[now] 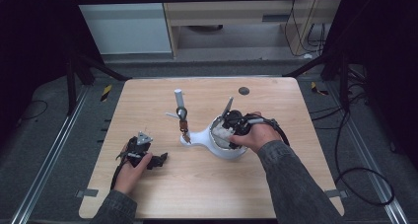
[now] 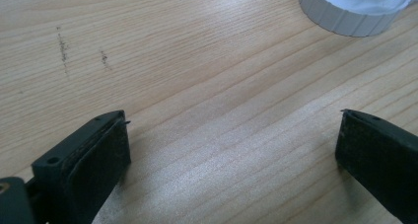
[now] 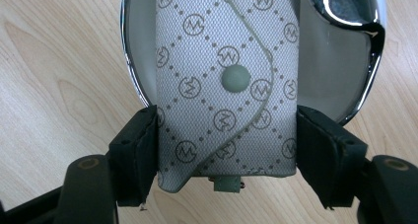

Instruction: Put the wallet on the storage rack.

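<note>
right gripper (image 3: 226, 145) fingers pinching grey pouch (image 3: 226, 66) by its sides | pouch over white bowl (image 1: 224, 147), long way pointing ahead | left gripper (image 2: 231, 150) fingers wide, empty, over surface (image 2: 197, 61)

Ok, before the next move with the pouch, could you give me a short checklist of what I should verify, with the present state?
1. Right gripper jaws press both sides of the patterned pouch: ok.
2. Pouch sits centred between the jaws, not skewed: ok.
3. Pouch flap lies closed, with the snap button on it: ok.
4. Pouch rests in the chrome-rimmed dish or is lifted off it: cannot tell.
5. Left gripper is open and empty over the table: ok.
6. Left gripper is apart from the ribbed white base: ok.
</note>
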Available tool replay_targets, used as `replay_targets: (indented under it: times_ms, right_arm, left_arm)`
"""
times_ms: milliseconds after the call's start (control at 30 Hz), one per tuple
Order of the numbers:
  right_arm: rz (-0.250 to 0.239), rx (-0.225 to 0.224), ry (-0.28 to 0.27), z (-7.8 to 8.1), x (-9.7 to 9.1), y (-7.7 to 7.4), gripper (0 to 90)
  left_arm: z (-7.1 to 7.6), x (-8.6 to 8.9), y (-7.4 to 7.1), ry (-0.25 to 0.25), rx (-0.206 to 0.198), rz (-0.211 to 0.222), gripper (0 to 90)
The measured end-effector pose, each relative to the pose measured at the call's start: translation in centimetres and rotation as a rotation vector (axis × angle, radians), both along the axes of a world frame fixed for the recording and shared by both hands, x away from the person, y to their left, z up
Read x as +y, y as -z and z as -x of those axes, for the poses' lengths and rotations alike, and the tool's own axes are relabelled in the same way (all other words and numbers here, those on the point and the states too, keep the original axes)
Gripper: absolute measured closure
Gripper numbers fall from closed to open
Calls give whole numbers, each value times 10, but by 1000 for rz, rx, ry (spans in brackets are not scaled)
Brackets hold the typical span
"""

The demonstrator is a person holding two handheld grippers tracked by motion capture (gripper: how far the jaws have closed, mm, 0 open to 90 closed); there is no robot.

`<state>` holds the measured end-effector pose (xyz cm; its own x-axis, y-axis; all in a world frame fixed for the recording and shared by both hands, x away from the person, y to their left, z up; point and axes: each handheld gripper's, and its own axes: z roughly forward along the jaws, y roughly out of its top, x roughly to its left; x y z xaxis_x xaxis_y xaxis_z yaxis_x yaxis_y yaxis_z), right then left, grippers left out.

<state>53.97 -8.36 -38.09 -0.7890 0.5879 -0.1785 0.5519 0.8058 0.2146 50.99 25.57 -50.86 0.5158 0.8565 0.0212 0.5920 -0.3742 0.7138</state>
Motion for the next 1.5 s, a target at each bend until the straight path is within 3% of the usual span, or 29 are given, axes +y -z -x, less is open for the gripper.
replay_targets:
  times_ms: [733,933,1500]
  right_arm:
    - [12,15,8,-5,3,5,301]
    - [-26,13,11,-5,3,7,271]
    - [-53,-17,21,0,2,1,191]
  left_arm:
    - [0,-1,0,3,0,1,0]
    - [0,-1,0,4,0,0,0]
    - [0,-1,0,6,1,1,0]
